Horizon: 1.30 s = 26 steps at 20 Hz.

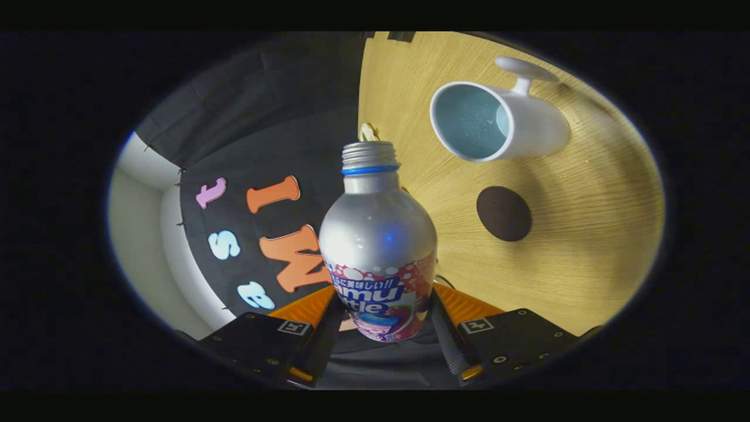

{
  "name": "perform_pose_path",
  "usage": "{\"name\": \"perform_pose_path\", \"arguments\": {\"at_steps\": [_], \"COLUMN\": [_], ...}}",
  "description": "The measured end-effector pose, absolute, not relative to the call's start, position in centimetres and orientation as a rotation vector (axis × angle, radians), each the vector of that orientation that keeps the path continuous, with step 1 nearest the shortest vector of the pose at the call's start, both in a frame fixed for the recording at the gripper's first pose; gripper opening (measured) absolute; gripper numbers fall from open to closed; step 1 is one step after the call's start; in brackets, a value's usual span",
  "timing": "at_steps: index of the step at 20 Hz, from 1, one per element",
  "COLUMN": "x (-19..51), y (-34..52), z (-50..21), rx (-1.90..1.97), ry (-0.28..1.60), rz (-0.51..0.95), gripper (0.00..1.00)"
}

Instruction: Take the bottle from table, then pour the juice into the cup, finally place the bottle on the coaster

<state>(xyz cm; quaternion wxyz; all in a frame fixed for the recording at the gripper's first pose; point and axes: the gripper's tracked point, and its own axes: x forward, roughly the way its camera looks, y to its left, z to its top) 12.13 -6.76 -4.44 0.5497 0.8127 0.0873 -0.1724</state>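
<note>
Nearest to us are the two fingers of the gripper, parted about as wide as the bottle's body, one on each side of it. Both fingers press against the lower, labelled part of the silver metal bottle with the pink, white and blue printed label, so the tongs have firm hold of it at the base. We see the bottle lifted clear of the table and pointing away from us along the fingers, with its threaded, uncapped neck and blue ring farthest from us. Whether any juice remains inside we cannot tell.

Beyond the bottle, at about two o'clock from its neck, stands the white ceramic cup with a handle on the light wooden table. Our view is rolled, so the cup's open mouth faces toward the bottle's neck, and its pale blue inside shows; the handle sticks out on the far side. The neck and the cup's rim are apart, with bare table between them.

At about three o'clock from the bottle's shoulder lies the dark brown round coaster, flat on the table, just beside the cup and not touching it. Nothing rests on it.

At nine o'clock from the bottle hangs the booth's black cloth wall.
</note>
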Motion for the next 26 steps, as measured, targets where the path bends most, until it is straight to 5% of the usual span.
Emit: {"name": "perform_pose_path", "arguments": {"at_steps": [26], "x": [13.3], "y": [-7.8], "z": [-4.4], "rx": [2.097], "ry": [0.149], "rz": [-0.445], "gripper": [0.77]}}
